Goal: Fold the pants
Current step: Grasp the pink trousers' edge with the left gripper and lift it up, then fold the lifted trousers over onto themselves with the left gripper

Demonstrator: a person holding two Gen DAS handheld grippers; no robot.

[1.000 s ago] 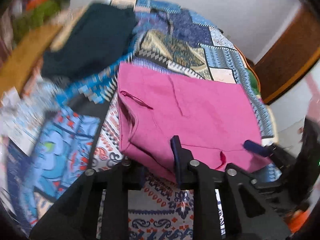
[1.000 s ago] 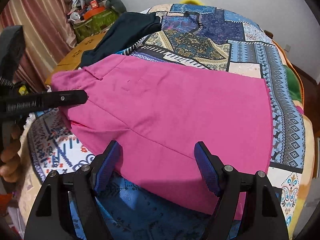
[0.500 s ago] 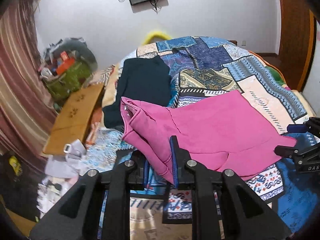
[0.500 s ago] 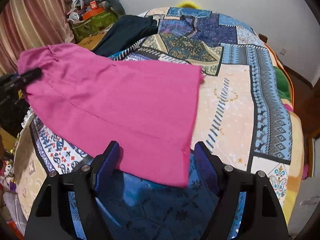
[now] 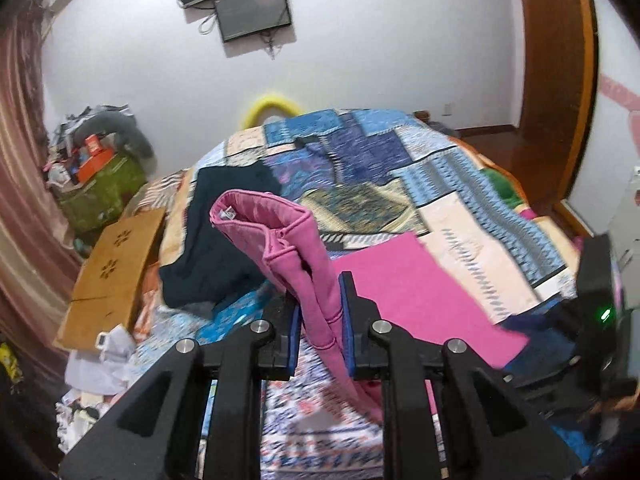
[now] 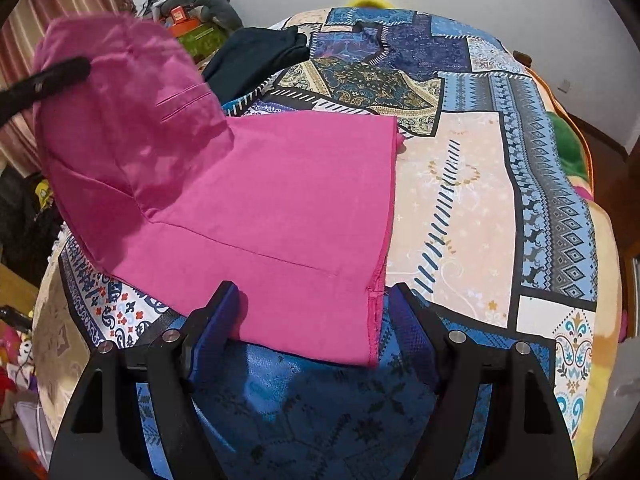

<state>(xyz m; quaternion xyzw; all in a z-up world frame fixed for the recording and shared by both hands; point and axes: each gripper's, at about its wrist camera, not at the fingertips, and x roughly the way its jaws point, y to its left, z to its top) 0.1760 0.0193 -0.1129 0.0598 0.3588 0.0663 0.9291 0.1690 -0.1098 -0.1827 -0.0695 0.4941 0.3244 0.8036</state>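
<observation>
our left gripper is clamped on the waistband of the bright pink cotton pants, lifting that end above the patchwork blue bedspread. the legs lie flat there, hem between our right gripper's parted, empty fingers.

Both wrist views look close along jaws, sharing the bed.

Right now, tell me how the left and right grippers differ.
The left gripper is shut on the pink pants, clamping the waistband end; the right gripper is open, its jaws spread either side of the leg end without pinching it. The left holds its end lifted off the bedspread; the right sits low, where the legs lie flat. Both have black frames with blue pads.
</observation>
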